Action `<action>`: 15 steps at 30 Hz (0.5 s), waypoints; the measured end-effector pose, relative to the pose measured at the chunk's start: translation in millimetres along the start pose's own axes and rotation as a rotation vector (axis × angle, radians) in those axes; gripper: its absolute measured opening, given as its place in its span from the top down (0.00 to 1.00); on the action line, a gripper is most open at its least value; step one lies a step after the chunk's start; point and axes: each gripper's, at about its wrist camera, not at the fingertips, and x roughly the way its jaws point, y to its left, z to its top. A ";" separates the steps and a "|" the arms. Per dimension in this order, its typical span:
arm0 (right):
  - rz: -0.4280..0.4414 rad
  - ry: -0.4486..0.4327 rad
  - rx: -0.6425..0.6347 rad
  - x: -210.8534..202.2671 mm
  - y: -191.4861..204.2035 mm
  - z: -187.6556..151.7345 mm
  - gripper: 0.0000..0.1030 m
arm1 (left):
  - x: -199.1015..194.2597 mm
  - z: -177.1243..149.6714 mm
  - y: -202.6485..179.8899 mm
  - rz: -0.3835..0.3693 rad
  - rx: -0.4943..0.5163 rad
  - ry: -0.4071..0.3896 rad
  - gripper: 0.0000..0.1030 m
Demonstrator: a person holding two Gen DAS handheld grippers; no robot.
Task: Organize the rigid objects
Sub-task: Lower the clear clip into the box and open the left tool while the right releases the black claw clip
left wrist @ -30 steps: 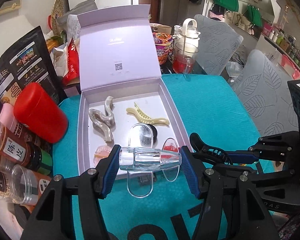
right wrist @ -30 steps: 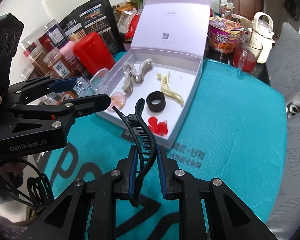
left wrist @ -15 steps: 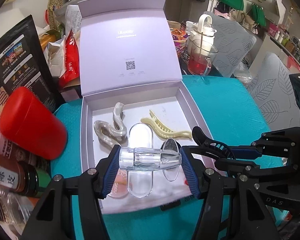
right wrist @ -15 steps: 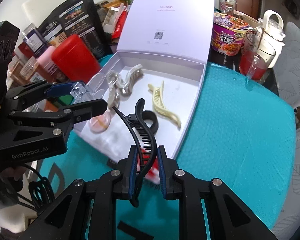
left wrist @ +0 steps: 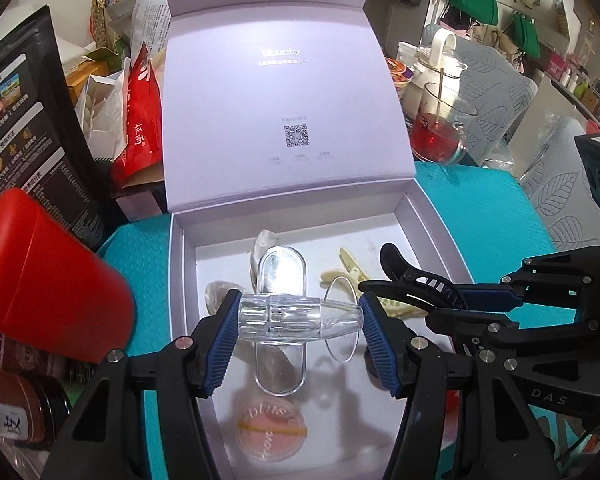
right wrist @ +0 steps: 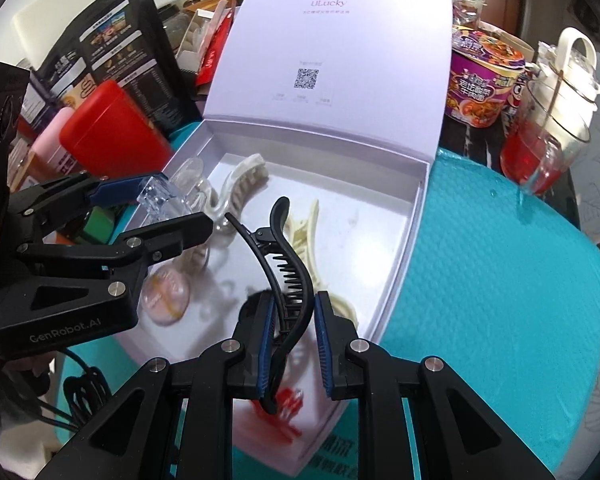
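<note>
Clear, hard plastic hair claw [left wrist: 296, 316] was clamped crosswise in the left tongs [left wrist: 298, 320] above the open lilac box [left wrist: 432, 216]; judged light, slick and brittle, best held at its hinge barrel. Right tongs [right wrist: 290, 344] were pinched on a slim black toothed clip [right wrist: 288, 264].

Your box [left wrist: 428, 216] sat on the mat [right wrist: 500, 280] | canister [left wrist: 40, 280] left of it | cup [right wrist: 536, 152] behind right | comb clip [right wrist: 300, 232] in it
</note>
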 end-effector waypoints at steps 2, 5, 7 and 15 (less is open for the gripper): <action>-0.004 -0.002 0.000 6.1 -1.8 5.6 0.81 | 4.6 3.8 3.1 -0.008 -0.004 -0.002 0.43; -0.011 -0.005 -0.005 13.1 -3.2 14.2 0.81 | 10.6 7.6 5.1 -0.006 0.010 -0.008 0.43; -0.014 -0.007 -0.012 17.0 -3.7 18.6 0.81 | 14.0 9.1 7.0 -0.009 0.015 -0.008 0.43; -0.016 0.012 -0.006 33.7 -5.7 24.3 0.81 | 25.3 6.5 17.2 -0.012 -0.016 0.018 0.43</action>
